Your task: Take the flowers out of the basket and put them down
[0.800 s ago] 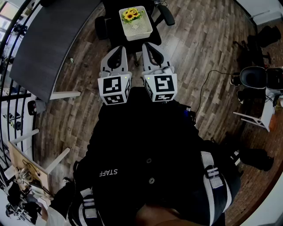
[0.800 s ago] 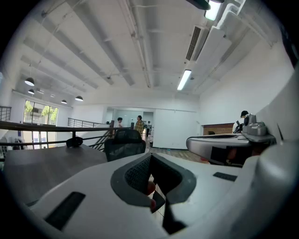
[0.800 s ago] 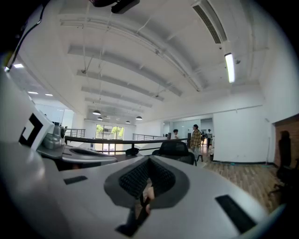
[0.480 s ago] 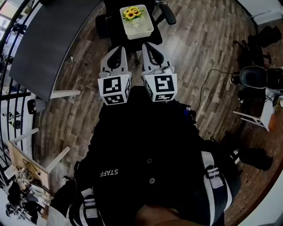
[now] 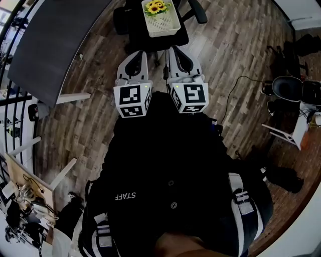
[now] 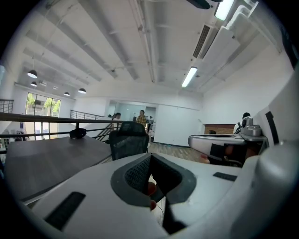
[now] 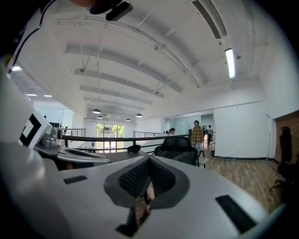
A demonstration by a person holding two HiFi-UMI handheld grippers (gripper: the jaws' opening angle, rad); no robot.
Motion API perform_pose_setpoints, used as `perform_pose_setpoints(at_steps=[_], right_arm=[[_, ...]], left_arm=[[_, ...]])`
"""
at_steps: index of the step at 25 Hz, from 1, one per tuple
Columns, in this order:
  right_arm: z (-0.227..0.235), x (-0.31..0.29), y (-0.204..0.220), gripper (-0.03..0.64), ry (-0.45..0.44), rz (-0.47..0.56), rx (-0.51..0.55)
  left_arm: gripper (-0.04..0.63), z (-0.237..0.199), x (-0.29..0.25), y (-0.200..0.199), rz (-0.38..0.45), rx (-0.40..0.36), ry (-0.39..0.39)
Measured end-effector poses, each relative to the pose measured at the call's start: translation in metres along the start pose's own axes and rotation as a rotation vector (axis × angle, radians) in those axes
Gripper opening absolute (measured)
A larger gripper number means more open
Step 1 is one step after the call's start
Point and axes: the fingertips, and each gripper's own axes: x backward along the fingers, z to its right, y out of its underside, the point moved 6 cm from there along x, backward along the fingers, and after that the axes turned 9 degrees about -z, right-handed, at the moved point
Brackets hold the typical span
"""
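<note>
A white basket (image 5: 164,22) holding yellow sunflowers (image 5: 156,7) sits on the seat of a black office chair (image 5: 150,40) at the top of the head view. My left gripper (image 5: 136,55) and right gripper (image 5: 176,51) are side by side just short of the chair, both pointing towards it. Both are shut with nothing between their pads. In the left gripper view the left gripper (image 6: 150,156) aims level at a chair back (image 6: 128,142). In the right gripper view the right gripper (image 7: 149,161) does the same; the basket is hidden below both.
A dark grey table (image 5: 55,40) stands to the left of the chair. Wooden floor runs all round, with a cable (image 5: 235,95) and other chairs (image 5: 288,88) at the right. People stand far off in the room (image 7: 197,133).
In the head view the basket and chair have slid towards the top edge and slightly right. Both grippers sit a little higher in the frame, still shut and side by side.
</note>
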Motion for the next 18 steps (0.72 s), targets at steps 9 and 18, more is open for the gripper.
perform_pose_setpoints(at_steps=[9,18], right_arm=[[0.017,-0.018,0.018,0.012,0.076,-0.086,-0.021],[0.057,-0.073,0.023,0.012,0.062,-0.123,-0.013]], left_arm=[[-0.002,-0.056,-0.003,0.035,-0.076,0.115,-0.099],[-0.002,-0.066,-0.075,0.029,-0.134,0.132,-0.121]])
